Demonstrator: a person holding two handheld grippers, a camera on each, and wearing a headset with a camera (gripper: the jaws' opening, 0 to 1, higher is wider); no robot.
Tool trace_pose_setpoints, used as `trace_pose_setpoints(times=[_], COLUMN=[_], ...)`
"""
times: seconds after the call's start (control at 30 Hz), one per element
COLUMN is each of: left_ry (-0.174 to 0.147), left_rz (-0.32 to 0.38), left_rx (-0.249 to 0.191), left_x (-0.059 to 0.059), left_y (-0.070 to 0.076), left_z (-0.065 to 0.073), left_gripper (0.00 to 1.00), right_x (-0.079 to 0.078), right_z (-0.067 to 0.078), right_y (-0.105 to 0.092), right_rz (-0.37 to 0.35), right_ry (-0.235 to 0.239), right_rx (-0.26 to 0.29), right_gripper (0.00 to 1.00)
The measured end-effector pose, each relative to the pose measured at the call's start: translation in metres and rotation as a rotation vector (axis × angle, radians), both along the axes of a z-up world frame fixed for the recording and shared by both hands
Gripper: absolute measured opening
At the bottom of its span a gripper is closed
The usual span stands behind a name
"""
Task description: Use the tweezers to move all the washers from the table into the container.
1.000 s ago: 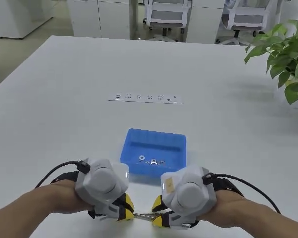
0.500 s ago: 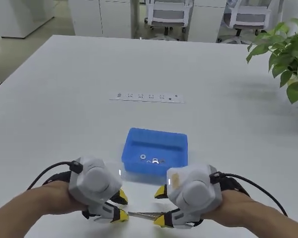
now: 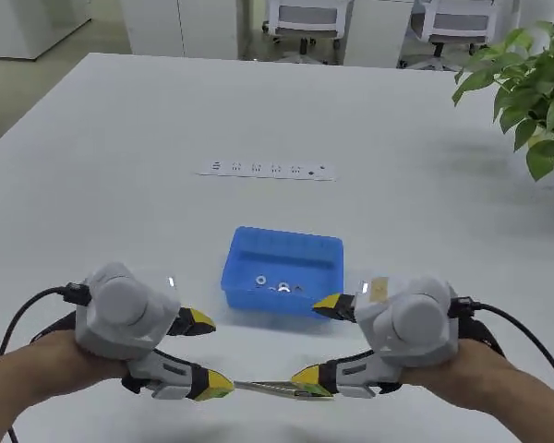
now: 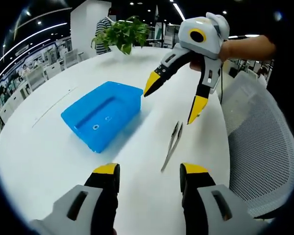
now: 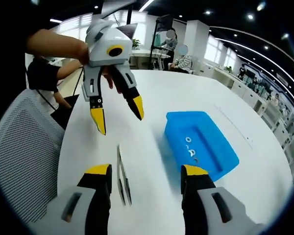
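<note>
We have the wide white table [image 3: 258,111] bare across the upper frame of the head view, so there is plenty of room to move. The blue container [image 3: 295,251] sits at centre, and the washers [image 3: 275,284] we can make out lie inside it.

Below it, the left gripper [image 3: 210,352] and the right gripper [image 3: 316,339] face each other. Both have their jaws spread and grasp nothing.

Now the key item. The tweezers [image 3: 268,388] lie flat on the table at bottom centre, long axis running left to right, spanning the gap between the two lower jaw tips. In the right gripper view they run just beside the left jaw. In the left gripper view they lie ahead, toward the right jaw. We judge the right gripper a shade nearer, with the table's near edge close by.
</note>
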State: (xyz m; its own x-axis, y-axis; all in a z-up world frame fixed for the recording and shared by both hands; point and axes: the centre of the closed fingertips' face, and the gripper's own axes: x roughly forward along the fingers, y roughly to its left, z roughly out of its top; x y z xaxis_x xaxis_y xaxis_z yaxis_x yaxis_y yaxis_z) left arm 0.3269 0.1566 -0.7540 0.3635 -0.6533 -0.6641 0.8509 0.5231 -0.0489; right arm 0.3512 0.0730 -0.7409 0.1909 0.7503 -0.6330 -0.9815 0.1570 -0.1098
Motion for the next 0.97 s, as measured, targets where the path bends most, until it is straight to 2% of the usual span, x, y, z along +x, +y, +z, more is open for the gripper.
trace_pose_setpoints(times=[0.23, 0.37, 0.5, 0.6, 0.7, 0.83, 0.97], left_ry=[-0.057, -0.094, -0.123, -0.162, -0.171, -0.199, -0.203], left_rz=[0.071, 0.108, 0.14, 0.152, 0.166, 0.184, 0.22], left_rx=[-0.074, -0.114, -0.143, -0.165, -0.195, -0.191, -0.209], left_x=[0.006, 0.007, 0.006, 0.007, 0.005, 0.005, 0.005], left_y=[0.005, 0.01, 0.015, 0.016, 0.014, 0.016, 0.02], left_z=[0.023, 0.033, 0.042, 0.051, 0.059, 0.063, 0.066], left_gripper=[0.71, 0.79, 0.84, 0.86, 0.91, 0.97, 0.99], right_x=[0.012, 0.015, 0.018, 0.018, 0.018, 0.02, 0.02], right_z=[0.02, 0.026, 0.031, 0.037, 0.039, 0.042, 0.043], right_y=[-0.02, -0.033, -0.046, -0.054, -0.061, -0.068, -0.071], right_rz=[-0.113, -0.156, -0.206, -0.231, -0.251, -0.276, -0.287], right_ry=[-0.007, -0.008, -0.009, -0.01, -0.012, -0.017, -0.024], right_rx=[0.09, 0.123, 0.152, 0.186, 0.201, 0.222, 0.228], right_gripper=[0.7, 0.76, 0.8, 0.84, 0.87, 0.94, 1.0])
